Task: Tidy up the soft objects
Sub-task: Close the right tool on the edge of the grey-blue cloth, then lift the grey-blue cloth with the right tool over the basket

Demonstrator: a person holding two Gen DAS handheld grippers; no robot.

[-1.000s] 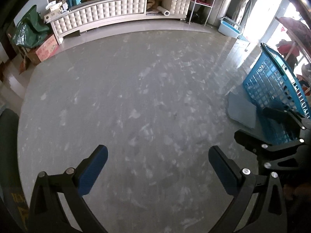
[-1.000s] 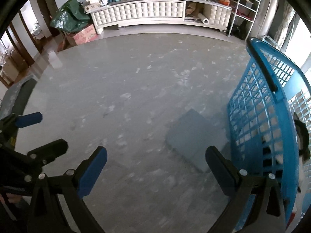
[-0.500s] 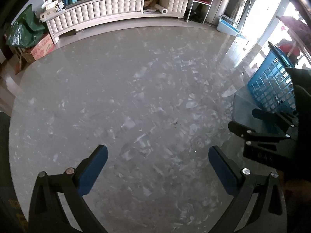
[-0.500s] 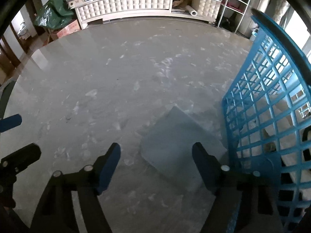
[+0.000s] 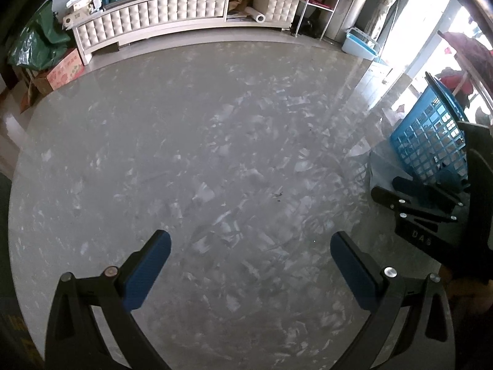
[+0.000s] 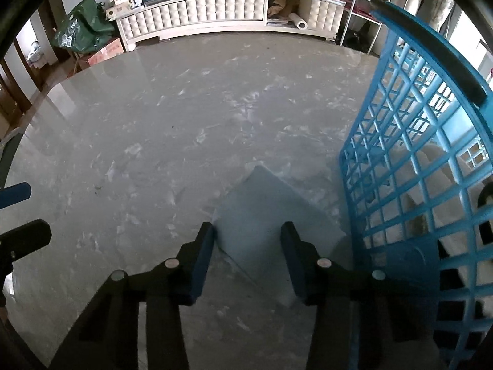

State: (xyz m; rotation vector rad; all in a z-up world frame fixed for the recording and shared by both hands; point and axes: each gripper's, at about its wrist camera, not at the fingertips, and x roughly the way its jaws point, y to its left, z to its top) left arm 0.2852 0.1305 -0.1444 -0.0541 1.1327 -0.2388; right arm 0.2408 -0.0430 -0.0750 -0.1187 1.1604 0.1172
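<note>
A flat pale grey-blue cloth (image 6: pixel 265 212) lies on the marble floor beside a blue lattice basket (image 6: pixel 409 166). My right gripper (image 6: pixel 248 240) is down over the cloth's near part, its two blue pads half closed on either side of it with a gap left between them. White soft things (image 6: pixel 431 185) show through the basket wall. My left gripper (image 5: pixel 249 254) is wide open and empty over bare floor. In the left wrist view the right gripper (image 5: pixel 403 189), the basket (image 5: pixel 431 141) and the cloth (image 5: pixel 377 166) are at the right.
A long white tufted cabinet (image 5: pixel 185 15) loaded with boxes stands at the far wall. A green bag (image 5: pixel 34 43) and a pink carton (image 5: pixel 66 69) sit at the far left. A wire shelf (image 5: pixel 320 0) and a light blue tub (image 5: pixel 360 43) are at the far right.
My right gripper has moved forward and down onto the cloth, and its jaws have narrowed from wide open to half closed. My left gripper stayed open and drifted slightly.
</note>
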